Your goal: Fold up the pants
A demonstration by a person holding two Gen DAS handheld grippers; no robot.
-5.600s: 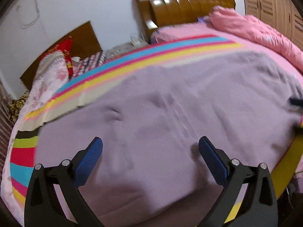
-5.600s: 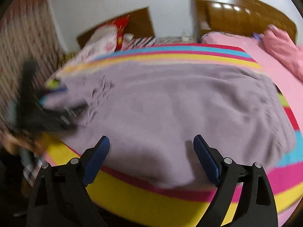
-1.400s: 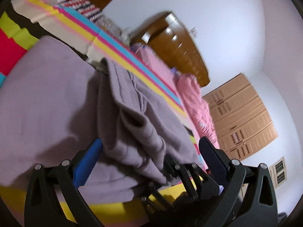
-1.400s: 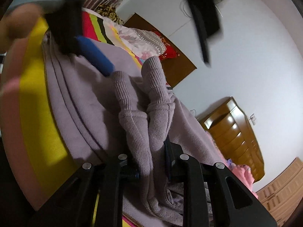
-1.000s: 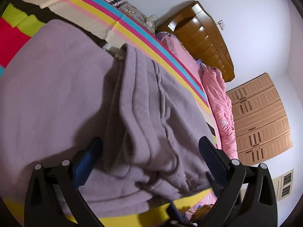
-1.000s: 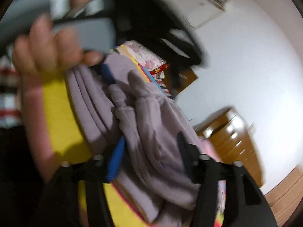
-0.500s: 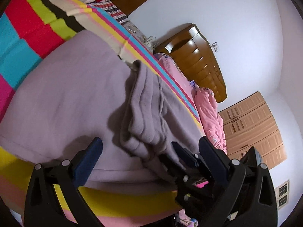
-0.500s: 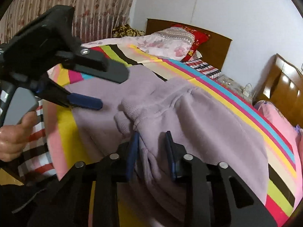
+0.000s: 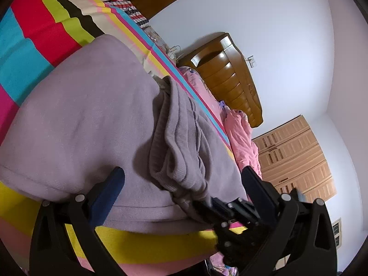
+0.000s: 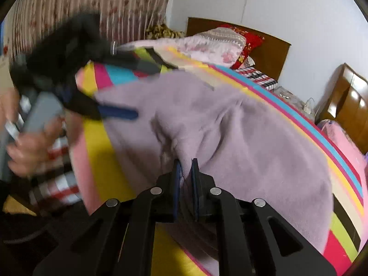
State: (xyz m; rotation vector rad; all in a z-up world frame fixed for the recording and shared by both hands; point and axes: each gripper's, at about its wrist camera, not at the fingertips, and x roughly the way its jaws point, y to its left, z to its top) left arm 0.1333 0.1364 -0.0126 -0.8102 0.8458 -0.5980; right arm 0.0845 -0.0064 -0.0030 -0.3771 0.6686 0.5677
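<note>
Fleece, thick and limp, was what the lilac pants [image 9: 87, 124] appeared to be made of; they lay spread on the striped bedspread [image 9: 34, 43], one part doubled over into a bunched ridge. The left gripper [image 9: 182, 187] was held spread wide above them, gripping nothing. The right gripper [image 10: 185, 168] was pressed together on the pants' near fold. Sagging was judged likely, so hems or ribbed cuffs should be taken.

Lilac knit pants [image 9: 92, 119], spread over striped bedspread [image 9: 30, 53] near its front edge, ribbed cuffs [image 9: 170, 161] folded on top
</note>
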